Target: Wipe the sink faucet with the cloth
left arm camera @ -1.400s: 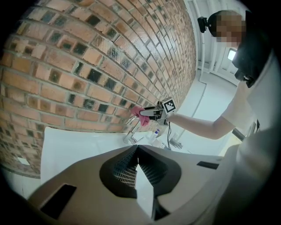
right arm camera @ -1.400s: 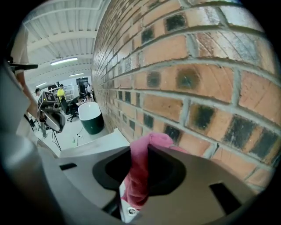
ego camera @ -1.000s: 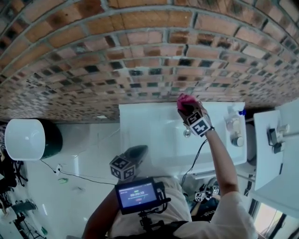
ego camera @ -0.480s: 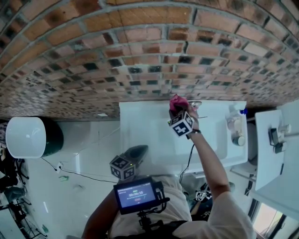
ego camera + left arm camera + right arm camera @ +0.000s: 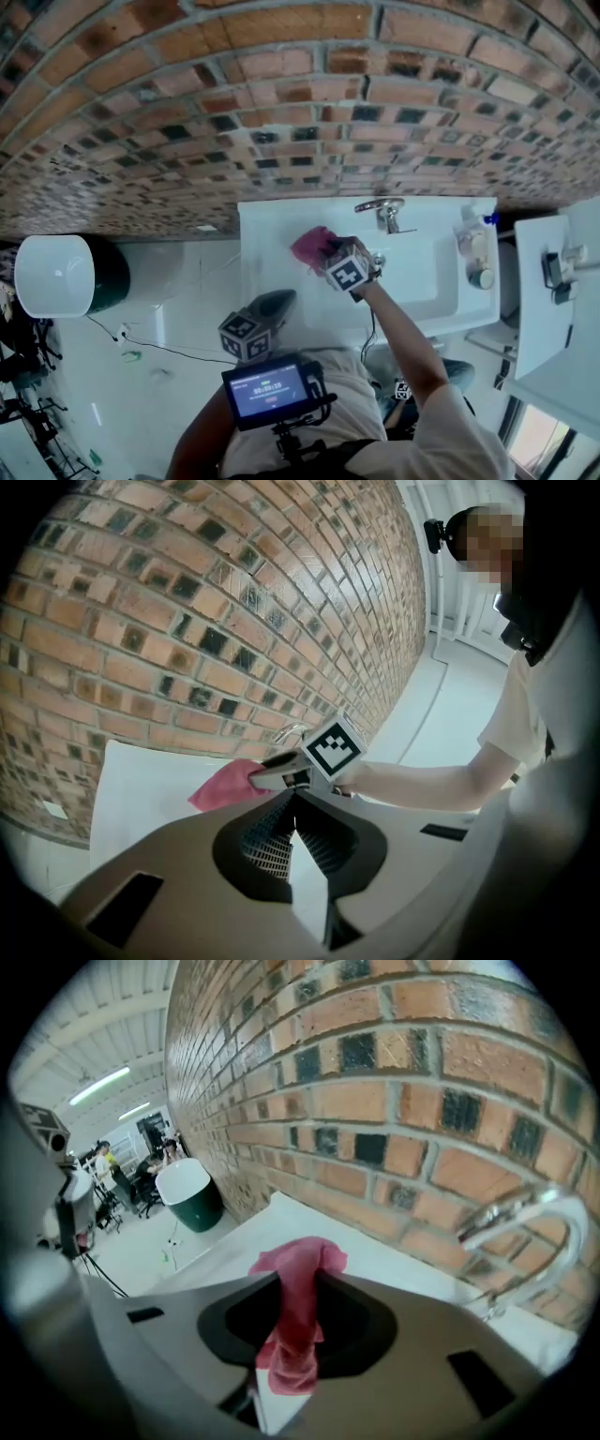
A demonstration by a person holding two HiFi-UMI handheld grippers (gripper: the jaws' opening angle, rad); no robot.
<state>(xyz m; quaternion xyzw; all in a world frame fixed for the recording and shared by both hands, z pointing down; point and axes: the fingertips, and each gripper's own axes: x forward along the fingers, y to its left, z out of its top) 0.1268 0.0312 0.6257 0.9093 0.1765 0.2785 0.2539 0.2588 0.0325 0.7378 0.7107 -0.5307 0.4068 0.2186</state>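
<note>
Shiny metal faucet [image 5: 380,207]; soft cloth [image 5: 312,246]; rough brick wall [image 5: 281,112]

A red-brown brick wall [image 5: 281,103] with dark inset tiles meets a pale glossy floor [image 5: 187,281]. A round, white-topped dark green tub [image 5: 61,277] stands at the wall's foot. Strip lights [image 5: 98,1085] glow on a white ceiling [image 5: 94,1016].

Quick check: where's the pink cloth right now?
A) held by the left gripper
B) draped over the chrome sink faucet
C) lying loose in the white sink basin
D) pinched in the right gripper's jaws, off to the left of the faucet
D: the right gripper view shows the pink cloth pinched between the jaws of the right gripper, and the head view puts it left of the chrome sink faucet, not touching it.
</note>
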